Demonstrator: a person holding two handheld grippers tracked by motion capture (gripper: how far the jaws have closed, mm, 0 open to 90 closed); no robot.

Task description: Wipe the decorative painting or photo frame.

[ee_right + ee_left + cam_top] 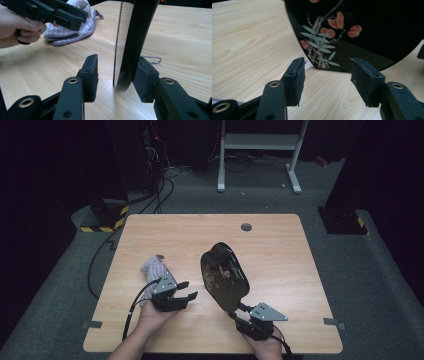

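Observation:
A black glossy oval panel (pixel 225 280) painted with pink flowers and green leaves stands on edge near the middle of the wooden table (pixel 280 245). In the left gripper view the painted face (pixel 362 32) is just ahead of my left gripper (pixel 327 75), which is open with nothing between its pads. In the high view my left gripper (pixel 189 290) sits to the left of the panel. My right gripper (pixel 239 310) is at the panel's near lower edge. The panel's edge (pixel 137 37) stands between the right gripper's (pixel 117 72) jaws: the right pad touches it, the left pad stands apart.
A folded grey-lilac cloth (pixel 155 267) lies on the table behind the left hand, and is also in the right gripper view (pixel 75 30). A wire loop (pixel 151 59) lies on the table behind the panel. A round cable hole (pixel 246 226) sits near the table's far edge.

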